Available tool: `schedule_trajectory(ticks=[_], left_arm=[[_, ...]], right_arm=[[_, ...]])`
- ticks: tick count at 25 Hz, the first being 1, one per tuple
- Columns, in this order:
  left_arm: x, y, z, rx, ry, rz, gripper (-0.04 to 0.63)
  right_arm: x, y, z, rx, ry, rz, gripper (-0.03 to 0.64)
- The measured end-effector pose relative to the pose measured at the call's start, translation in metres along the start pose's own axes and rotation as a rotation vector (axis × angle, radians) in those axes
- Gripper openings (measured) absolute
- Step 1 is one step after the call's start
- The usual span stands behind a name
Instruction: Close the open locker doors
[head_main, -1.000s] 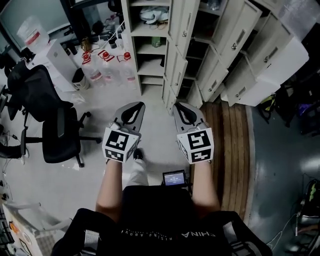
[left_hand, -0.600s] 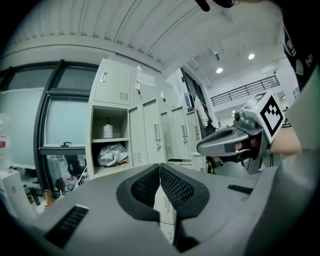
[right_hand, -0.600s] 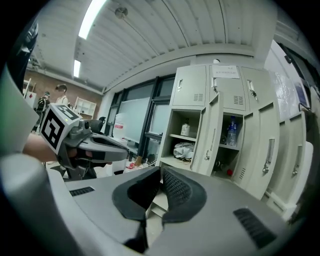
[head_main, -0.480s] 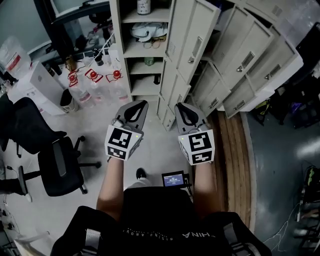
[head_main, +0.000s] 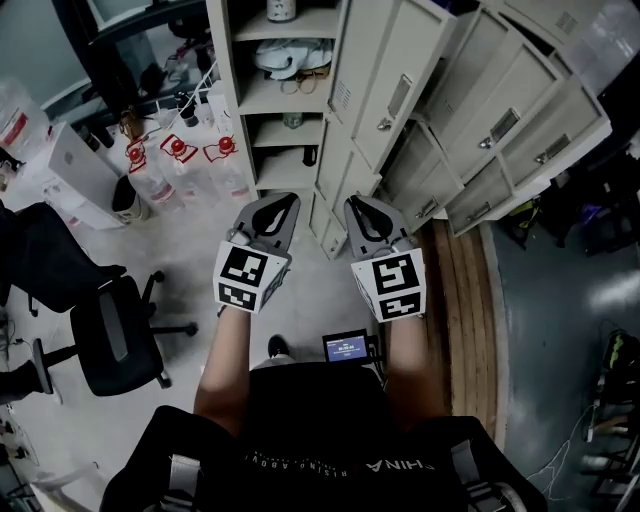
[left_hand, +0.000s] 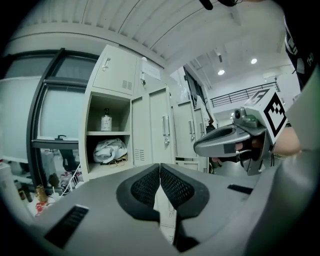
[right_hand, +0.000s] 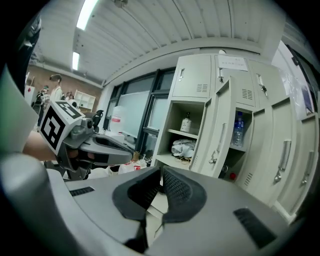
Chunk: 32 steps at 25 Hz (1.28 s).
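The left gripper (head_main: 272, 212) and the right gripper (head_main: 366, 215) are side by side in front of the beige lockers (head_main: 228, 100) and touch nothing. The left jaws are pressed together and empty, and the right jaws are almost together, also with nothing between them. One open locker door (head_main: 392, 78) stands out just ahead of the right gripper, and further doors (head_main: 500, 125) hang open to its right. In the open compartments, the upper shelf carries a white jar (right_hand: 186, 122), the shelf below it a crumpled white bag (head_main: 290, 57), and the neighbouring compartment a clear water bottle (right_hand: 239, 129).
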<state>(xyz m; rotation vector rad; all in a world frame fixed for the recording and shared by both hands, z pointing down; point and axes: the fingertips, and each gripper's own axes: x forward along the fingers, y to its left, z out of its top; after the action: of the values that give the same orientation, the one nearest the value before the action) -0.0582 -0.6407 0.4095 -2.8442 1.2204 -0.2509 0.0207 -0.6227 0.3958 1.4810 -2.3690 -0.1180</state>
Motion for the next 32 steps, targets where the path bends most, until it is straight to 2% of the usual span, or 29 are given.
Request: schedule_trajectory(ticks=[7, 12, 16, 21, 26, 27, 29, 31, 32], left_arm=[[0.024, -0.012, 0.037, 0.029, -0.041, 0.053, 0.02], [0.043, -0.027, 0.045, 0.072, -0.033, 0.041, 0.02], [0.05, -0.029, 0.044, 0.069, -0.026, 0.03, 0.02], [0.061, -0.03, 0.046, 0.01, -0.057, 0.011, 0.021], [0.087, -0.039, 0.059, 0.028, -0.07, -0.014, 0.023], [0.093, -0.041, 0.06, 0.029, -0.071, -0.026, 0.034], [0.105, -0.046, 0.064, 0.031, -0.069, -0.053, 0.137], [0.119, -0.048, 0.069, 0.04, -0.065, -0.063, 0.143], [0.126, -0.049, 0.071, 0.043, -0.062, -0.065, 0.143]], right_arm=[[-0.001, -0.041, 0.025, -0.042, -0.063, 0.046, 0.04], [-0.001, -0.06, 0.029, -0.059, -0.089, 0.056, 0.04], [0.003, -0.067, 0.026, -0.041, -0.095, 0.052, 0.04], [0.007, -0.086, 0.028, -0.009, -0.118, 0.022, 0.04], [0.011, -0.138, 0.043, 0.055, -0.167, -0.051, 0.041], [0.013, -0.146, 0.044, 0.062, -0.172, -0.062, 0.041], [0.017, -0.162, 0.049, 0.081, -0.185, -0.074, 0.041], [0.022, -0.175, 0.054, 0.094, -0.193, -0.067, 0.043], [0.026, -0.18, 0.056, 0.103, -0.196, -0.05, 0.071]])
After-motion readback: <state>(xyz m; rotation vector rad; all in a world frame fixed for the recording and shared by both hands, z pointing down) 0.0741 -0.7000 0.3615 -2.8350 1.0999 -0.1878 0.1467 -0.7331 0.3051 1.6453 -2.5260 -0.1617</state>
